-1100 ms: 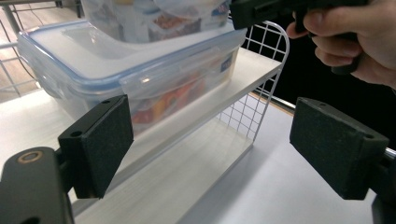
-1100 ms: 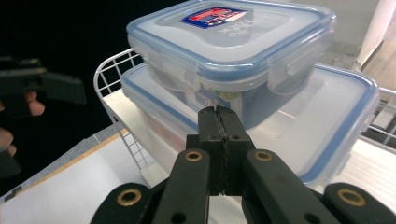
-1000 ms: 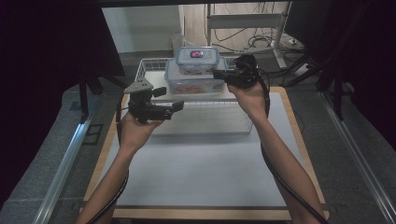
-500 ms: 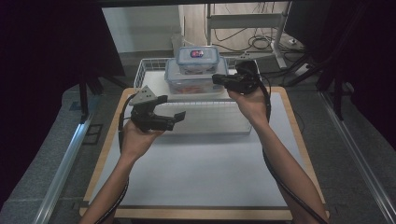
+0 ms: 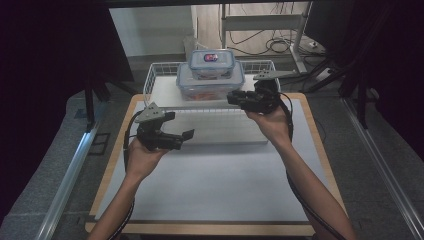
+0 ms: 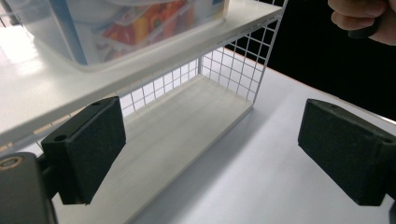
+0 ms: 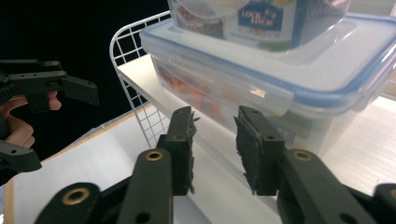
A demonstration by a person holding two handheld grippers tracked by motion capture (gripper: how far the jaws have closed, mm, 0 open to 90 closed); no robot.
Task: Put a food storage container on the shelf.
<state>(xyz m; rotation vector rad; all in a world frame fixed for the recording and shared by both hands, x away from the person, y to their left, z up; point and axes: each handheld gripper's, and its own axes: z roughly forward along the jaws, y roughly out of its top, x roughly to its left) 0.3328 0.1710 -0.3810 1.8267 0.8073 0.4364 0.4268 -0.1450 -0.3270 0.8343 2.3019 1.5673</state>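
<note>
Two clear lidded food containers are stacked on the top shelf of a white wire rack (image 5: 162, 90): a large one (image 5: 210, 84) with a small one (image 5: 212, 60) on it. My right gripper (image 5: 232, 97) hovers just in front of the large container (image 7: 299, 70). Its jaws have just been opening, and its pads (image 7: 180, 144) stand apart with nothing between them. My left gripper (image 5: 180, 126) is held lower, in front of the rack's left part. It is wide open and empty, facing the rack's lower board (image 6: 187, 121) and the container (image 6: 116, 28) above.
The rack stands at the back of a white mat on a wood-edged table (image 5: 320, 145). The person's right hand (image 6: 364, 21) is at the top right of the left gripper view. Metal rails run along both sides of the table. Cables and a stand lie behind.
Both hands have come down and back toward the person. The right gripper has drawn away from the containers.
</note>
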